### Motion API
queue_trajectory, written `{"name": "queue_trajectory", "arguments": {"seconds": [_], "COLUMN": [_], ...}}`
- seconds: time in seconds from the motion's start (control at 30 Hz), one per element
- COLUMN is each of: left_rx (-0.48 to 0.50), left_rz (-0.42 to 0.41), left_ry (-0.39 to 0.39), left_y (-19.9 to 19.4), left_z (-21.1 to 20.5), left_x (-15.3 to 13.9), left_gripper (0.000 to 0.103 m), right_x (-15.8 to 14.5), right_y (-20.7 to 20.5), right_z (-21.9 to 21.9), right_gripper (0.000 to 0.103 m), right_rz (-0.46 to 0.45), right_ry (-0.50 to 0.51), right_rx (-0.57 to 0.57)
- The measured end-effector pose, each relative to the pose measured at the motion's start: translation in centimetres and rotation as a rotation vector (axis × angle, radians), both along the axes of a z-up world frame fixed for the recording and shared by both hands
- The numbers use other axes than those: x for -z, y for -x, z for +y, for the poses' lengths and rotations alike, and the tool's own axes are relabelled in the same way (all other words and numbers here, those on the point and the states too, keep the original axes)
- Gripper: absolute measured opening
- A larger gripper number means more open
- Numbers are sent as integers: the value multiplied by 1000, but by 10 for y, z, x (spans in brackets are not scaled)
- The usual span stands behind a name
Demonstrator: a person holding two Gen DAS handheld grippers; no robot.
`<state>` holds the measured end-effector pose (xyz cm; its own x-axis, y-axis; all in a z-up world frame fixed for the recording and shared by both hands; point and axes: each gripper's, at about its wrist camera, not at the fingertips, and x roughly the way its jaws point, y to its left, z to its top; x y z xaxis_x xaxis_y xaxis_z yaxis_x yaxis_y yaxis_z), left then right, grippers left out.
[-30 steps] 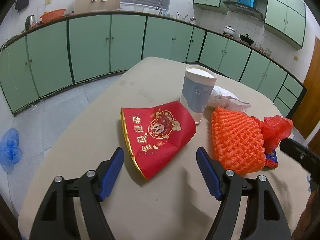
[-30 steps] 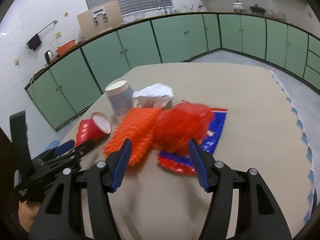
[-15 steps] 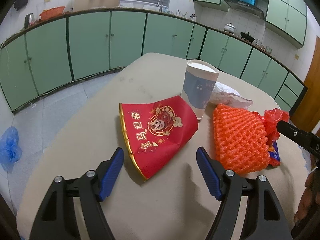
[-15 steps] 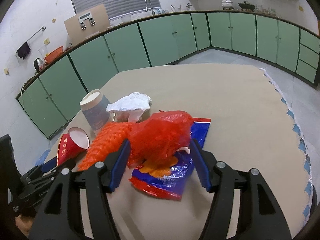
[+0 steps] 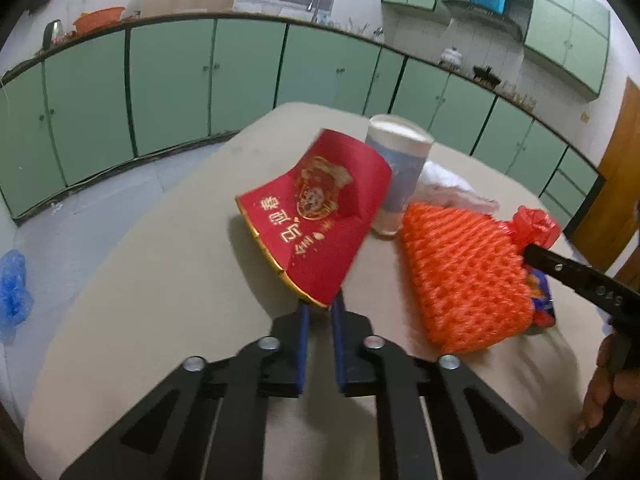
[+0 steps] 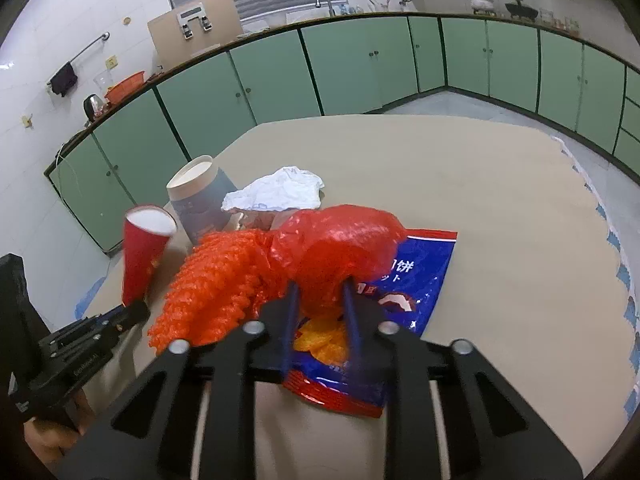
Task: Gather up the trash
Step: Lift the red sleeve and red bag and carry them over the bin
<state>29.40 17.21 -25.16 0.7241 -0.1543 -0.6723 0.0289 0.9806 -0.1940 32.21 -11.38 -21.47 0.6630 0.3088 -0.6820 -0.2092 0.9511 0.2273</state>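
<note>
My left gripper [image 5: 319,304] is shut on the rim of a red paper cup [image 5: 320,220] with gold print and lifts it off the beige table [image 5: 160,288]; the cup [image 6: 142,252] also shows in the right wrist view. My right gripper [image 6: 320,286] is shut on a red plastic bag [image 6: 340,240]. The bag lies on a blue snack packet [image 6: 404,292]. An orange foam net [image 5: 460,272] lies between the cup and the bag. A blue-and-white paper cup [image 5: 400,168] stands behind, with crumpled white paper [image 6: 280,192] beside it.
Green cabinets [image 5: 168,80] line the far walls. A blue plastic bag [image 5: 14,284] lies on the floor at the left. The table's far right part [image 6: 500,200] is bare. The right gripper's body [image 5: 580,280] reaches in beside the foam net.
Both grippers went from open to shut. The left one closed on the red cup's rim and tilted it up. The right one closed on the red plastic bag.
</note>
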Motion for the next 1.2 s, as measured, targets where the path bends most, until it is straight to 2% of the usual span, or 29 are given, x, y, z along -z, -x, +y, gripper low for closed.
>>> {"name": "queue_trajectory", "arguments": {"seconds": [0.13, 0.4, 0.8, 1.0, 1.2], "left_rx": [26, 28, 32, 61, 135], "left_rz": [-39, -70, -134, -145, -154], "left_ry": [-2, 6, 16, 4, -5], "left_y": [8, 20, 61, 85, 100], "left_z": [-6, -10, -19, -40, -76], "left_x": [-4, -15, -61, -79, -93], "left_gripper": [4, 3, 3, 3, 3], "right_x": [-1, -13, -57, -77, -88], "right_y": [2, 17, 59, 91, 127], "right_z": [-5, -12, -35, -61, -101], "right_gripper": [5, 2, 1, 1, 1], "right_rz": [-1, -20, -85, -114, -128], "right_ry": [-12, -22, -50, -55, -56], "right_rx": [-3, -2, 17, 46, 98]}}
